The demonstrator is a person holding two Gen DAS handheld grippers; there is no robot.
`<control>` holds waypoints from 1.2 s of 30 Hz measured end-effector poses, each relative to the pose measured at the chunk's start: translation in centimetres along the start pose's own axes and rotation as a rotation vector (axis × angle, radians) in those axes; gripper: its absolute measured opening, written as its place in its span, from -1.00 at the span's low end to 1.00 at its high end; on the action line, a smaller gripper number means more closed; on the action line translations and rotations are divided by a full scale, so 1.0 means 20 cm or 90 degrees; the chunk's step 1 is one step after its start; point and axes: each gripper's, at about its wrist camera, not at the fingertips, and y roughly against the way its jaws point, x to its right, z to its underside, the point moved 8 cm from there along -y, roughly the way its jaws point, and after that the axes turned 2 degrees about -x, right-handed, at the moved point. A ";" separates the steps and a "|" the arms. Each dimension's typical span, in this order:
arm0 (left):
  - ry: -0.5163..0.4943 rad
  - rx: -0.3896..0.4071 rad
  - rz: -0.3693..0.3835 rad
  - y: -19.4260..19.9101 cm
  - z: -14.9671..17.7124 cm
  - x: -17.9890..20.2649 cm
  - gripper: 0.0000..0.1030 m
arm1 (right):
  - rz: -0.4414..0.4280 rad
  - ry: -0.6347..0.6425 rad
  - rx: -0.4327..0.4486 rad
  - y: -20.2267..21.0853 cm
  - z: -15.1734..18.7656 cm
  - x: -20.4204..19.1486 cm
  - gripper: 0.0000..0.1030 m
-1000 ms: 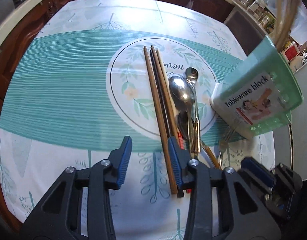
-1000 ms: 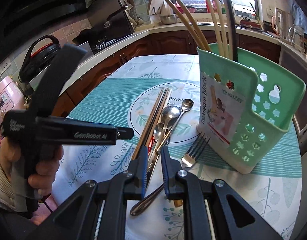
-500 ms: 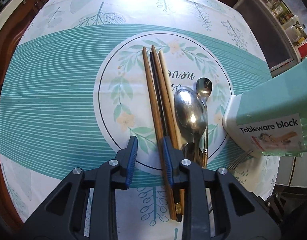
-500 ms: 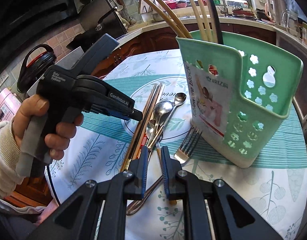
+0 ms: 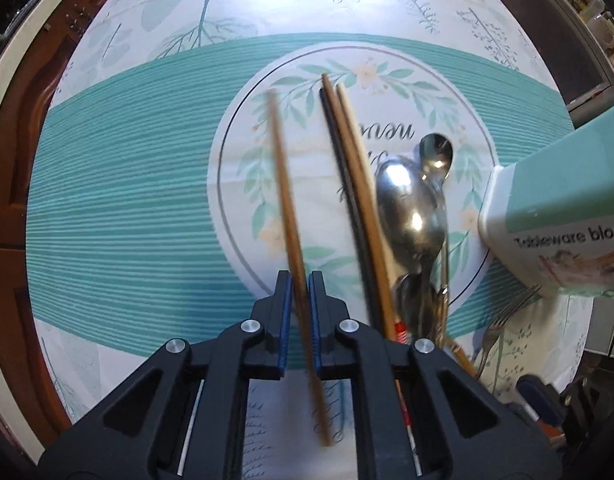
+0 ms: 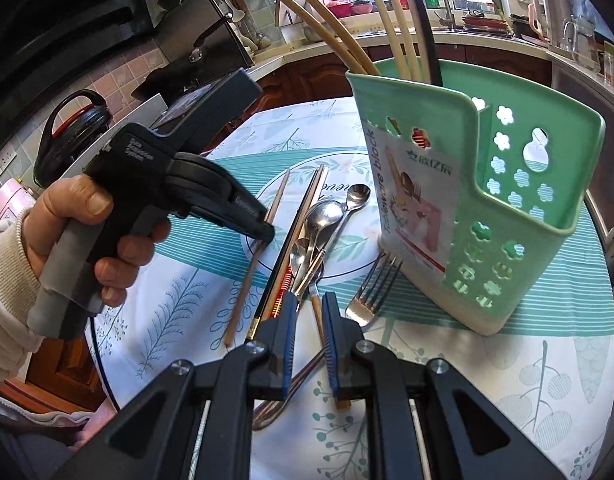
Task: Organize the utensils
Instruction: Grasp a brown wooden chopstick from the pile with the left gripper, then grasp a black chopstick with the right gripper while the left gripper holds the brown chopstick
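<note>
Left claw (image 5: pixel 300 300) clenched on one brown chopstick (image 5: pixel 285 184), apart from the pile. Right claw (image 6: pixel 310 320) slightly parted, empty, over the spoons (image 6: pixel 327 216). Green holder (image 6: pixel 487 200) holds several chopsticks, probably five; remaining chopsticks, spoons, fork (image 6: pixel 373 292) left on counter.

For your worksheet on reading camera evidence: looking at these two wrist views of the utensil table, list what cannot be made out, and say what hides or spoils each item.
- Left wrist view: the wooden chopstick in the left tool is motion-blurred; its near end is hidden by the tool body.
- Left wrist view: the green holder is cut off by the right edge, contents unseen.
- Right wrist view: handles of the spoons are hidden behind the right tool.
- Right wrist view: holder label's small print is unreadable.
</note>
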 end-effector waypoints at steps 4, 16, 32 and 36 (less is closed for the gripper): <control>0.007 -0.017 -0.010 0.01 0.09 -0.14 -0.90 | 0.001 0.004 -0.001 0.00 0.00 0.00 -0.75; 0.038 -0.040 -0.053 0.02 0.29 -0.48 -0.89 | -0.021 0.045 -0.066 -0.12 -0.19 -0.17 -0.75; 0.045 -0.053 -0.015 0.05 0.38 -0.67 -0.33 | 0.050 -0.109 -0.333 -0.61 -0.32 -0.19 -0.75; 0.040 -0.054 -0.008 0.04 0.40 -0.72 -0.31 | 0.094 -0.120 -0.351 -0.64 -0.30 -0.17 -0.75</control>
